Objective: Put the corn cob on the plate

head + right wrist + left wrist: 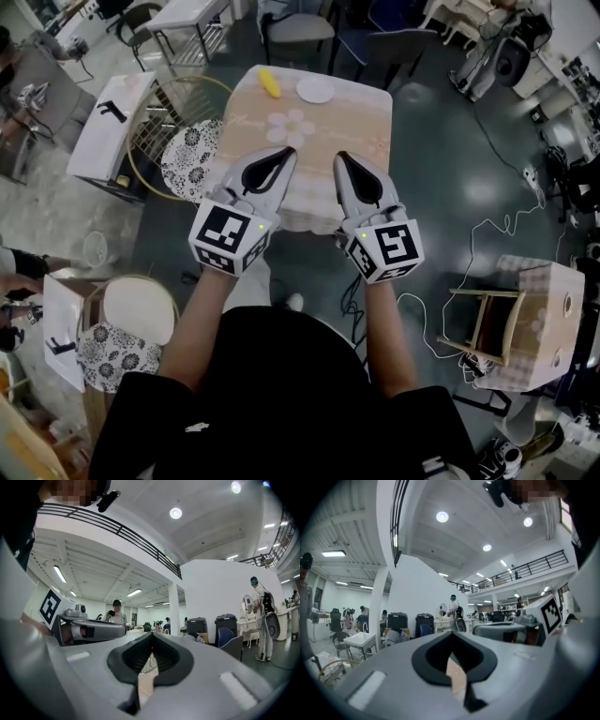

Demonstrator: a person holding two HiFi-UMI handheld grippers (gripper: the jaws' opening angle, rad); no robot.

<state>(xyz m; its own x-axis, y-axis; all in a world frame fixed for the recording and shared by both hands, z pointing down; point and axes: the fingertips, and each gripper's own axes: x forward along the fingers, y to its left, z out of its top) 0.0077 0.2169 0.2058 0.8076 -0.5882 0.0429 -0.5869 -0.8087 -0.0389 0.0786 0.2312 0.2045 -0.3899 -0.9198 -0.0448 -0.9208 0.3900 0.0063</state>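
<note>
Closest in is the person's black top, with both forearms stretched forward from it toward the table (366,122). The left gripper (287,152) and the right gripper (341,157) hang side by side over the table's near edge, pointing level and away from the person. Each gripper's own view shows its two jaws pressed together at the tips. Nothing sits in the dark hollow behind them, so both are empty.

Past the jaw tips, a pale flower print (291,127) marks the middle of the beige cloth. At the table's far edge lies the corn cob (269,82), yellow and on its side, toward the far left corner. Just beside it, to the right, is the plate (315,90), small, white and with nothing on it. Cob and plate are near each other but do not touch.

By my reading the task is at its approach step. No grasp has been made and the cob sits untouched, well apart from both grippers. The next move calls for a reach across the whole table. One gripper must spread its jaws before arriving, and the left looks the better lined up with the cob. It should close across the cob's width, since the round body may roll if nudged endwise. After that comes only a short carry sideways to the plate.

Left of the table stands a hoop-rimmed wire stand (150,117), and what it holds I cannot tell.
</note>
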